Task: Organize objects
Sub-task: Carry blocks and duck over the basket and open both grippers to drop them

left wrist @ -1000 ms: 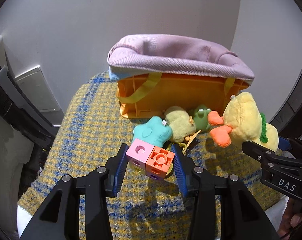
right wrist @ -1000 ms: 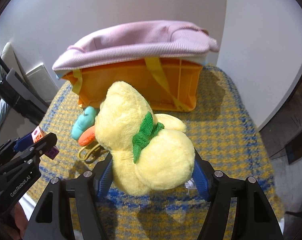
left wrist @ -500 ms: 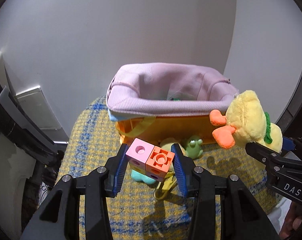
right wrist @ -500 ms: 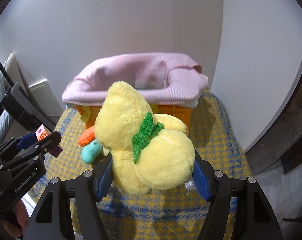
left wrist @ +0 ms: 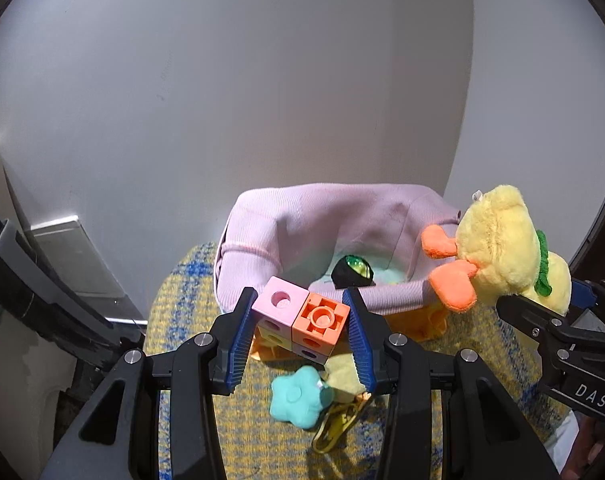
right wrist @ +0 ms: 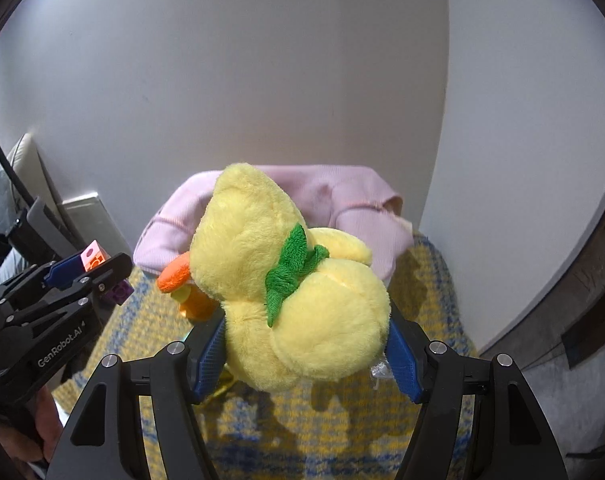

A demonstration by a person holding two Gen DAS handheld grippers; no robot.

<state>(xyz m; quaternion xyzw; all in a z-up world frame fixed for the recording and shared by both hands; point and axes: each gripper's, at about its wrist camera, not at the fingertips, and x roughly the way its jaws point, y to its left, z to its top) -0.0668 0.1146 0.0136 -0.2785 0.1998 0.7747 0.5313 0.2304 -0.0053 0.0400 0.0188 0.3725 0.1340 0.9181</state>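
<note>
My left gripper [left wrist: 300, 326] is shut on a block cluster [left wrist: 302, 318] of pink, orange, yellow and purple cubes, held just in front of the near rim of the orange basket with a pink cloth liner [left wrist: 310, 216]. My right gripper [right wrist: 306, 350] is shut on a yellow plush duck [right wrist: 298, 292] with a green collar, held above the basket's right front corner; the duck shows at right in the left wrist view [left wrist: 498, 252]. A black and green ball [left wrist: 352, 272] lies inside the basket. The left gripper [right wrist: 82, 268] shows at left in the right wrist view.
A teal star-shaped plush [left wrist: 298, 398], a pale yellow plush [left wrist: 342, 376] and a yellow cord [left wrist: 338, 424] lie on the yellow and blue woven seat [left wrist: 182, 320] in front of the basket. White walls stand close behind. A dark frame [left wrist: 30, 284] is at left.
Both grippers have risen with their loads and now look down into the basket. The interior with the ball has come into view. Both grips are unchanged.
</note>
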